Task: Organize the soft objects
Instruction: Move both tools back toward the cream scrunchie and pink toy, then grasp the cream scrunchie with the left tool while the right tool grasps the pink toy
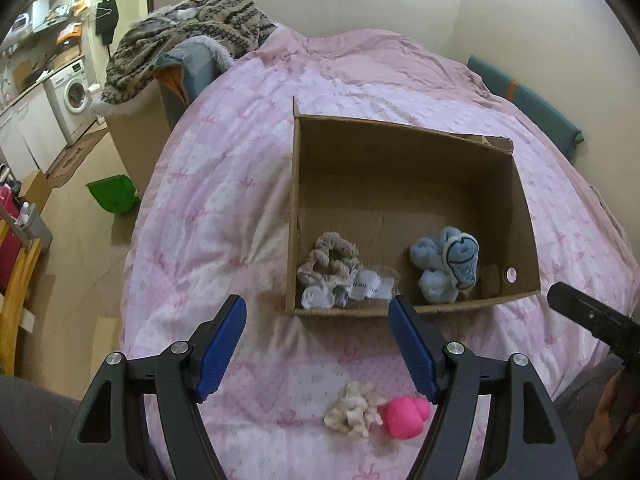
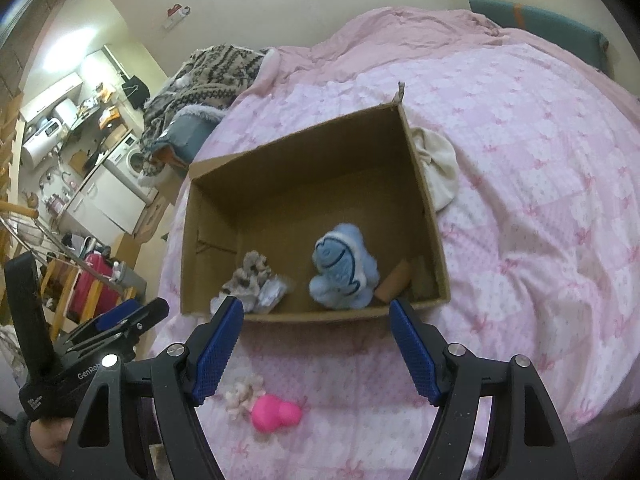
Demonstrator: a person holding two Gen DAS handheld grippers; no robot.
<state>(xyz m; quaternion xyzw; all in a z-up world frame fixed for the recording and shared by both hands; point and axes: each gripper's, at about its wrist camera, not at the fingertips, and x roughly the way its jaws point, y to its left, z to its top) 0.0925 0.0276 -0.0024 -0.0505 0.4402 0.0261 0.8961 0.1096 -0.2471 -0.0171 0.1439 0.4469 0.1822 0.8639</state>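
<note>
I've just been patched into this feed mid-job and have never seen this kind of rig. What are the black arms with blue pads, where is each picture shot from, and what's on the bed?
They are hand-held two-finger grippers, one per hand, each with a fisheye camera looking along its fingers. One picture is from the left gripper, the other from the right gripper. Both stand open and hold nothing. On the pink bedspread sits a cardboard box holding a blue plush toy, a beige scrunchie and small clear packets. Outside it lie a cream scrunchie, a pink toy and a cream cloth.
</note>
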